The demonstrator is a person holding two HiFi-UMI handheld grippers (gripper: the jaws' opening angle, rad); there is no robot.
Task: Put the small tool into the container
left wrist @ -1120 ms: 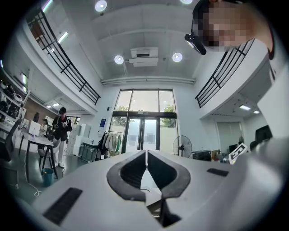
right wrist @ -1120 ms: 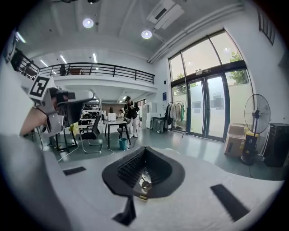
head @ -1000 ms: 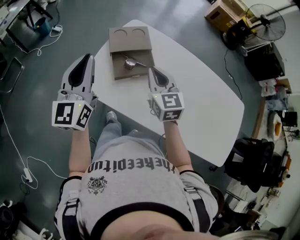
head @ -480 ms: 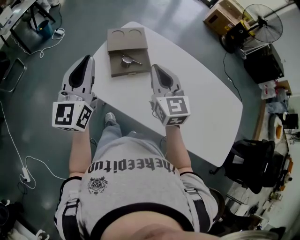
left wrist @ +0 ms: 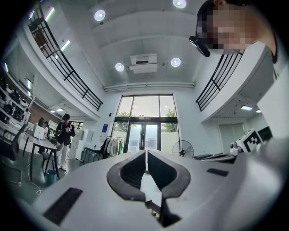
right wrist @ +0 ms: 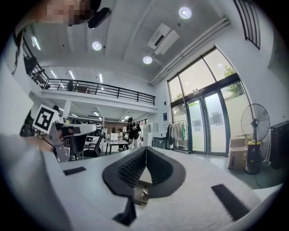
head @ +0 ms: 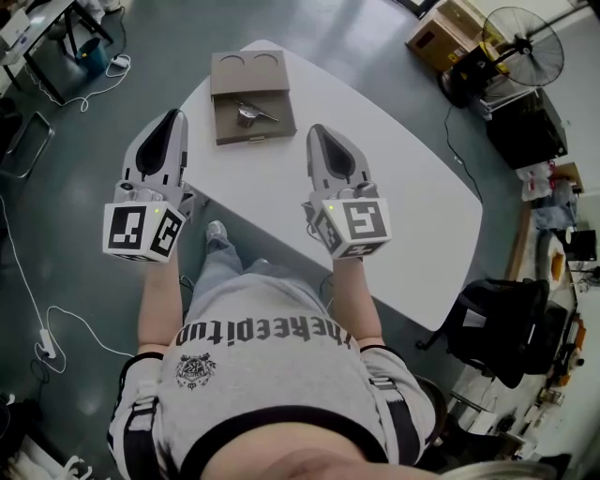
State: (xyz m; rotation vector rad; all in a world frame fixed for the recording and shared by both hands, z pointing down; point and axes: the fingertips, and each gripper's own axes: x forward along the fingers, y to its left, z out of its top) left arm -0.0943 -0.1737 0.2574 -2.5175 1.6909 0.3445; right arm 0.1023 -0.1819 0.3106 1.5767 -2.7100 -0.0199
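A small metal tool [head: 249, 113] lies inside the open compartment of a tan cardboard container [head: 246, 81] at the far end of the white table [head: 412, 206]. My left gripper [head: 172, 114] hovers left of the table's edge, over the floor, with its jaws shut and nothing in them [left wrist: 146, 152]. My right gripper [head: 316, 129] hovers over the table, to the near right of the container, and is also shut and empty [right wrist: 146, 148]. Both gripper views look level across the room, so neither shows the container.
A standing fan [head: 525, 42], a cardboard box [head: 450, 23] and black equipment [head: 530, 122] stand beyond the table's right side. Cables [head: 70, 94] run over the floor at the left. A black chair [head: 497, 323] is at the table's near right corner.
Both grippers have drawn back from the container toward my body, the right one rising and shifting right. The tool stays in the container.
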